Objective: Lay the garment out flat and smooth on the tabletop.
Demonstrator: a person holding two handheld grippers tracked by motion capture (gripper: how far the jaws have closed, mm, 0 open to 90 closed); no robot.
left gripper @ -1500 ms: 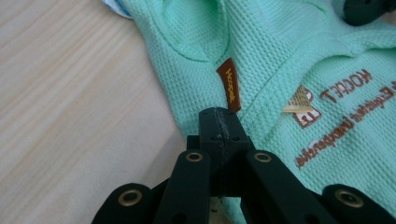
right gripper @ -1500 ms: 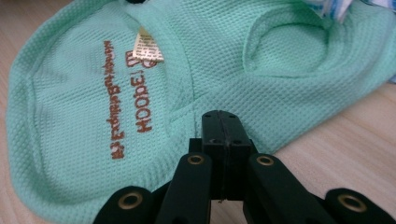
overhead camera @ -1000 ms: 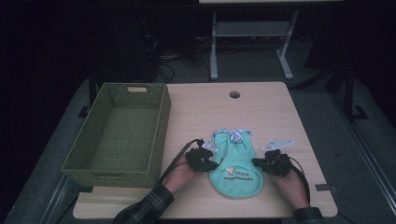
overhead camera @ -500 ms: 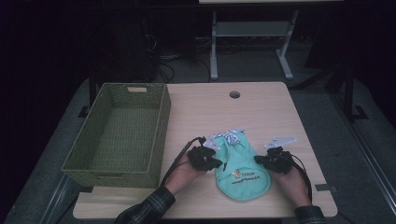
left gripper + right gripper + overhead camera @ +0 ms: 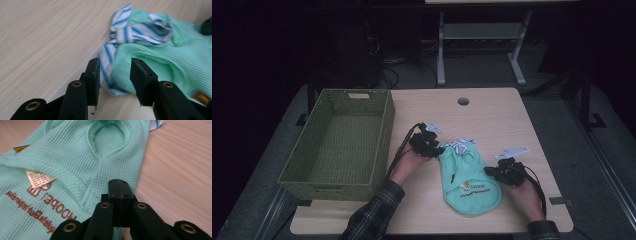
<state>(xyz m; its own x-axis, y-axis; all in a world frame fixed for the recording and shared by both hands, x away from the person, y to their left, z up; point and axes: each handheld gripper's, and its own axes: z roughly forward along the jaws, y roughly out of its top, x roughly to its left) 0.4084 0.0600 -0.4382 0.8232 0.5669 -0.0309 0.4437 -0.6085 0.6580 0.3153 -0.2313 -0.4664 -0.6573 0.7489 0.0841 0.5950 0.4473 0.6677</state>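
Left gripper (image 5: 438,148) at the upper left corner of a mint-green ribbed garment (image 5: 469,180), jaws parted partway after just opening, pads clear of the cloth; in the left gripper view (image 5: 114,80), a blue-and-white striped trim (image 5: 110,57) lying between the two black jaws, touching neither firmly, bare wood just left of the left jaw. Right gripper (image 5: 493,171) at the garment's right edge, jaws pressed together; in the right gripper view (image 5: 117,188), tips shut over the hem of the waffle-knit cloth (image 5: 75,165), a pinch on that edge likely though the cloth inside the jaws is hidden. Printed brown lettering (image 5: 42,215) and a sewn-in label (image 5: 40,178) to the left of the right jaws, an armhole opening (image 5: 107,137) straight ahead of them. To the right of the right gripper, open tabletop (image 5: 537,125) up to the table's right edge, with a small pale slip (image 5: 514,150) just beyond the gripper. Ahead of both grippers, a wide bare stretch of wood as far as a round cable hole (image 5: 463,101). To the left of the left gripper, a green woven basket (image 5: 384,135), its near wall just beside the left hand (image 5: 409,162), leaving little sideways room there. Garment lying flat between the two grippers, its rounded bottom edge near the table's front edge.
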